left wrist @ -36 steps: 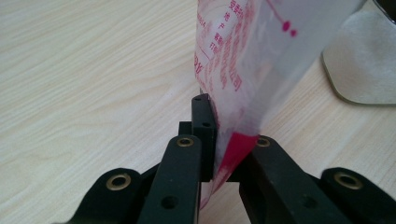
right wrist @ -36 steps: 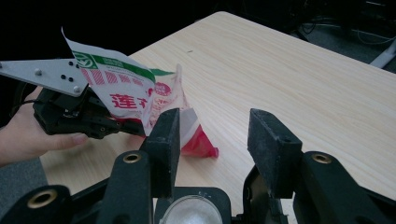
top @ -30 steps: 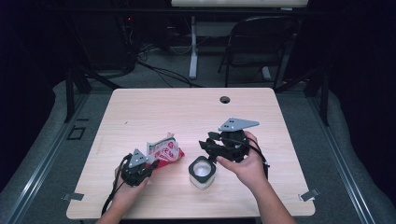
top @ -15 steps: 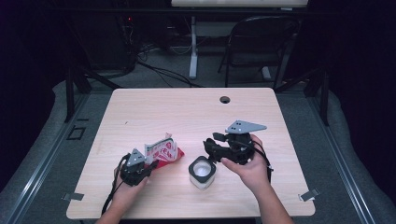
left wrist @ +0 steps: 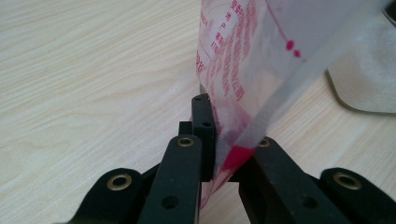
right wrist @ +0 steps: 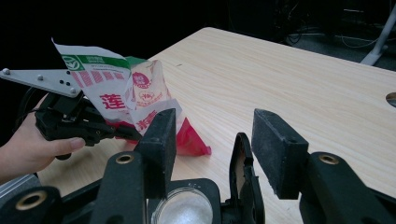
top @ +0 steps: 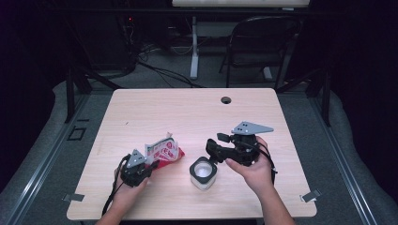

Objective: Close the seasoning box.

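The left gripper [top: 141, 169] is clamped on the lower edge of the bag [top: 163, 151], a red-and-white printed plastic pouch. In the left gripper view, the jaws pinch the film of the bag [left wrist: 243, 70] flat between them, with the bag rising above the jaws. This hold keeps the bag's torn top edge up, which would stop the contents from spilling and present the top to the other tool.

The right gripper [top: 213, 149] hovers above the table [top: 187, 112], just right of the bag, with its jaws spread apart and nothing between them. In the right gripper view, the right gripper [right wrist: 212, 144] points toward the bag [right wrist: 135, 93], and the left gripper [right wrist: 74, 121] and the hand [right wrist: 28, 149] holding it appear beyond.

The jar [top: 202, 172], a small white container with an open mouth, stands on the table directly below the right gripper and just beside the bag. In the right gripper view, the jar [right wrist: 180, 207] sits below the jaws and shows pale contents inside. Its position between the two tools suggests it is staged to receive material from the bag.

Judgement: the open gripper is positioned to take a second hold on the bag's upper edge, either to widen the opening or to steady it for tipping toward the jar.
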